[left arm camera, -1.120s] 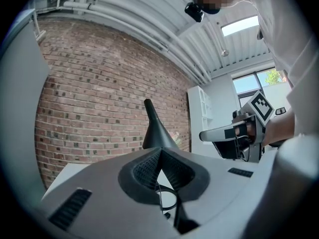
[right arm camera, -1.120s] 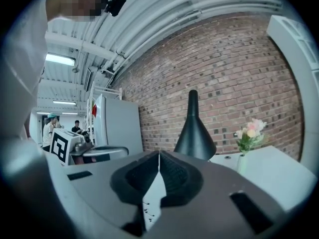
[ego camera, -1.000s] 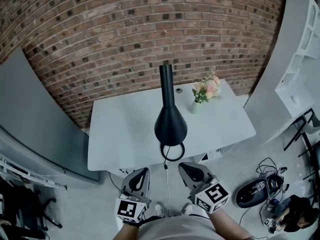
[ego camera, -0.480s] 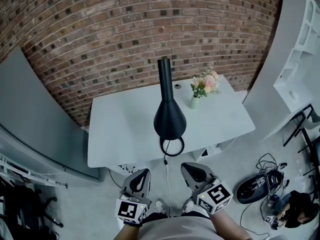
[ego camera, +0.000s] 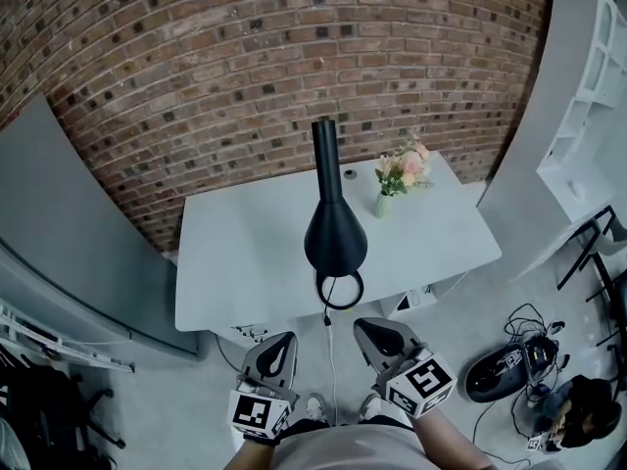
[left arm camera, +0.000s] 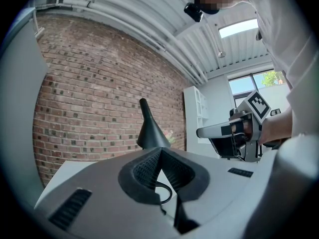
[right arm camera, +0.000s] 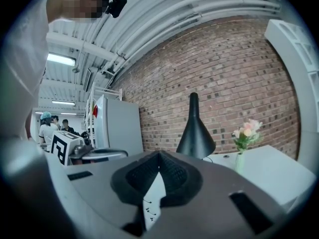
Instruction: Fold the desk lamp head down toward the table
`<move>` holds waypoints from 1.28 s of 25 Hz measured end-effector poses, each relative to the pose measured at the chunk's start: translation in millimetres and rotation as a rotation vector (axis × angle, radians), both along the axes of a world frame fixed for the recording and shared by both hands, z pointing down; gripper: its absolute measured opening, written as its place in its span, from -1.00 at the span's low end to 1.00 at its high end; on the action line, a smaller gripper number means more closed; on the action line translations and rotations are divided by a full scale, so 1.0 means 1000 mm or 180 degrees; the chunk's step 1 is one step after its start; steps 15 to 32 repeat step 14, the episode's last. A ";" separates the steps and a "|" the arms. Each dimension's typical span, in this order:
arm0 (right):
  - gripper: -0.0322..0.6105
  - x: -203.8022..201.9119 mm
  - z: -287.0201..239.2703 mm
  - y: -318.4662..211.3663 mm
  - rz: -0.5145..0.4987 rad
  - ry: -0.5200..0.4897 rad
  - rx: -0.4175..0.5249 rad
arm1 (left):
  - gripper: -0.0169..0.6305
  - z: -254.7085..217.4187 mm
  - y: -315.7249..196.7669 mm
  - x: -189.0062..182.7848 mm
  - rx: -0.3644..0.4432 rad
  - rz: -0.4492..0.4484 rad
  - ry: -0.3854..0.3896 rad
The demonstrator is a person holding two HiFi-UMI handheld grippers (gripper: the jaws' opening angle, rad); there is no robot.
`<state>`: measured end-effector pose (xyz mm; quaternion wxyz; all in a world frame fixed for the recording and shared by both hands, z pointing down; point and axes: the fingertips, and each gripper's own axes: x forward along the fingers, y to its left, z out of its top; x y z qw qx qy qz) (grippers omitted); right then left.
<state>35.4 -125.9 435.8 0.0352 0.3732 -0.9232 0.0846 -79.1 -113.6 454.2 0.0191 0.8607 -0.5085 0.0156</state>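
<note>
A black desk lamp (ego camera: 335, 238) stands upright near the front edge of the pale table (ego camera: 235, 253), its cone-shaped head up on a slim stem and its ring base (ego camera: 338, 290) at the table's edge. The lamp (left arm camera: 151, 131) shows beyond the jaws in the left gripper view, and the lamp (right arm camera: 195, 131) likewise in the right gripper view. My left gripper (ego camera: 279, 341) and right gripper (ego camera: 370, 329) hover side by side in front of the table, apart from the lamp. Both are shut with nothing between the pads.
A small vase of pink flowers (ego camera: 402, 179) and a tiny round item (ego camera: 350, 175) sit at the table's back. The lamp's cord (ego camera: 330, 360) hangs off the front edge between the grippers. A white shelf unit (ego camera: 588, 116) stands right; cables and gear (ego camera: 509, 375) lie on the floor.
</note>
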 end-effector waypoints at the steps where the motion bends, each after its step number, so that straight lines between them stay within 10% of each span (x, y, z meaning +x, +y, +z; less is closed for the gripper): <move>1: -0.85 0.000 0.000 -0.001 -0.0001 -0.0005 0.0005 | -0.92 0.000 0.000 0.000 0.0000 -0.0001 -0.0002; 32: -0.85 -0.009 -0.001 -0.002 -0.0068 0.0049 -0.0013 | -0.92 0.001 -0.002 -0.005 -0.0020 -0.0008 0.0032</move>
